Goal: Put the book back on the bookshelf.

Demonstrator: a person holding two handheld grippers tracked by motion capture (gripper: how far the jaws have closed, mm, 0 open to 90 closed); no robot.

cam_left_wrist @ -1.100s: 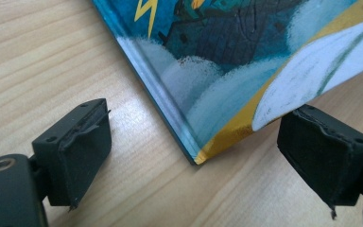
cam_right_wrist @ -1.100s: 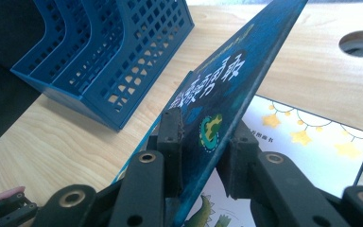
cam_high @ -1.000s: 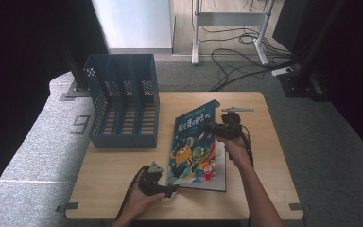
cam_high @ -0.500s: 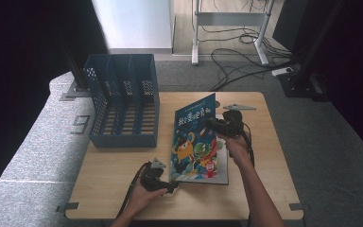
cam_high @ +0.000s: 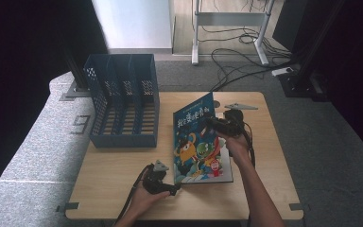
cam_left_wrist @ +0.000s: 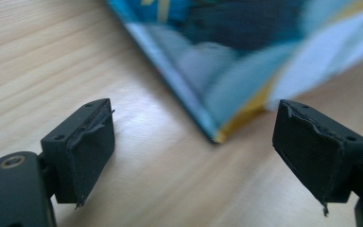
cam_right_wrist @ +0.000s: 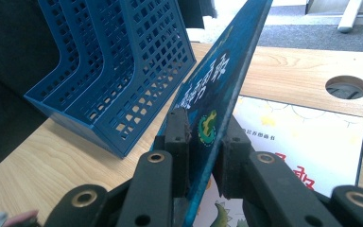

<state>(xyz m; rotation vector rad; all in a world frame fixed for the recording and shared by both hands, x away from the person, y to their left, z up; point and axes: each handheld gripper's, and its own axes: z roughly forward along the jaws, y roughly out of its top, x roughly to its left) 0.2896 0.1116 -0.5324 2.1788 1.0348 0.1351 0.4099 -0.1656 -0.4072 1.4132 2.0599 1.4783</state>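
A blue picture book (cam_high: pixel 196 137) stands tilted on the wooden table (cam_high: pixel 123 175), its right edge raised. My right gripper (cam_high: pixel 216 124) is shut on that raised edge. In the right gripper view the pads (cam_right_wrist: pixel 177 130) press on both sides of the book (cam_right_wrist: pixel 222 71); these jaws have just been closing on it. A white sheet with red characters (cam_right_wrist: pixel 302 142) lies flat beneath; I cannot tell whether it is a page or a second book. My left gripper (cam_high: pixel 174 188) rests open by the book's lower left corner (cam_left_wrist: pixel 215 135), apart from it, with nothing between its pads (cam_left_wrist: pixel 92 151).
A blue mesh file organizer (cam_high: pixel 123 99) with several slots stands at the table's back left, close to the book's left side (cam_right_wrist: pixel 113 71). A round cable hole (cam_right_wrist: pixel 346 87) sits in the table beyond the book. Cables and a desk frame (cam_high: pixel 227 33) lie on the floor behind.
The right gripper has tipped the book's right edge up, so the cover stands steeper than a second ago. The left gripper has hardly moved.
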